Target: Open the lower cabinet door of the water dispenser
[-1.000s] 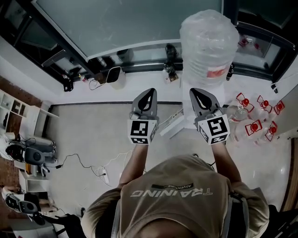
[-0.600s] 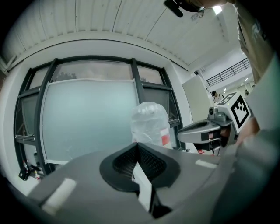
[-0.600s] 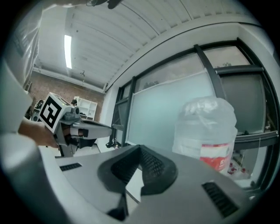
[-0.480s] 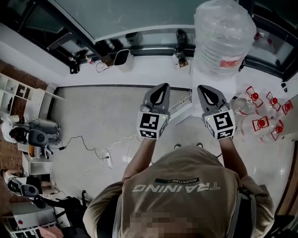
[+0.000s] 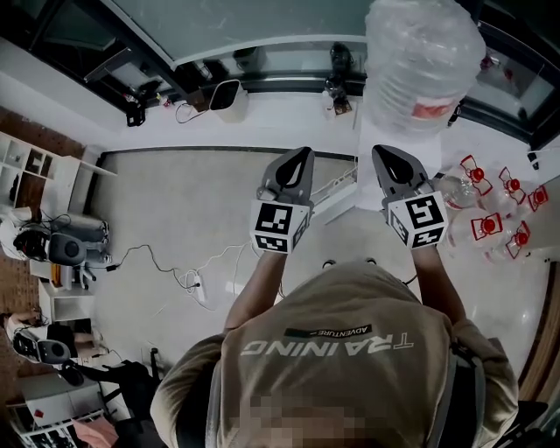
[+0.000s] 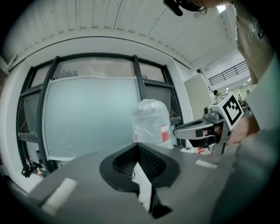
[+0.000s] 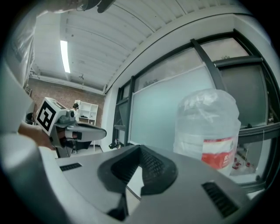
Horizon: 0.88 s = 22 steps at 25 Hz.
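- The water dispenser (image 5: 371, 166) stands at the upper right of the head view. It shows as a white body under a big clear bottle (image 5: 422, 57) with a red label. Its lower cabinet door cannot be made out from this steep angle.
- The right gripper (image 5: 386, 156) is held level just in front of the dispenser. Its jaws are clenched tip to tip with nothing between them.
- The left gripper (image 5: 297, 159) is beside it, apart from the dispenser and over the bare floor (image 5: 175, 210). Its jaws are likewise pressed together and empty.
- In each gripper view the bottle rises beyond the closed jaws and the other gripper shows at the side.
- Small bottles (image 5: 488, 223) with red caps lie on the floor right of the dispenser.
- A white bin (image 5: 229, 98) stands by the glazed wall (image 5: 262, 26), and cables (image 5: 188, 276) trail across the floor at left.
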Each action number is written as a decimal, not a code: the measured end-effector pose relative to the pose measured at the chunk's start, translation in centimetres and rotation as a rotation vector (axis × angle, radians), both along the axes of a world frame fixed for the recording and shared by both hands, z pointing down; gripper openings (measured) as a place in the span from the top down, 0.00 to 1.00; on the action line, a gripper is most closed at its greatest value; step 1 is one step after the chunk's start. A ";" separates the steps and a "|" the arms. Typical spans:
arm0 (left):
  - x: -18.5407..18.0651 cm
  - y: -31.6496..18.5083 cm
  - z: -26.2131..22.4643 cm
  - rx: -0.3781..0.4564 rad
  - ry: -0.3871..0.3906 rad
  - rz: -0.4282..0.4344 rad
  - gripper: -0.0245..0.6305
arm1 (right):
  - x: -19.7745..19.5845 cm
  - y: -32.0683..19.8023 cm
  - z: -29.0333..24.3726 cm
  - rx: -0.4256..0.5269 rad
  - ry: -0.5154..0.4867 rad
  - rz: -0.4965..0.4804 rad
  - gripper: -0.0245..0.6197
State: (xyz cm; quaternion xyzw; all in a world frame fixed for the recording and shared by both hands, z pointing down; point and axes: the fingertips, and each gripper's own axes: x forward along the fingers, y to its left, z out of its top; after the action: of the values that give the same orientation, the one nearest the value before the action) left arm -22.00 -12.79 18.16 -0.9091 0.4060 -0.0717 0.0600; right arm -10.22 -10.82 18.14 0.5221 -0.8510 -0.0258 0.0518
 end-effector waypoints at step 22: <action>1.9 -1.5 1.1 -0.025 -0.055 0.051 0.97 | 1.3 -0.5 0.9 0.007 -0.052 0.018 0.95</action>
State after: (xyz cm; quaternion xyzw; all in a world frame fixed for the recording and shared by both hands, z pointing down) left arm -20.13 -14.28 19.24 -0.9174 0.3801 -0.1004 0.0614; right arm -8.90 -11.29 19.03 0.5305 -0.8471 -0.0148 0.0282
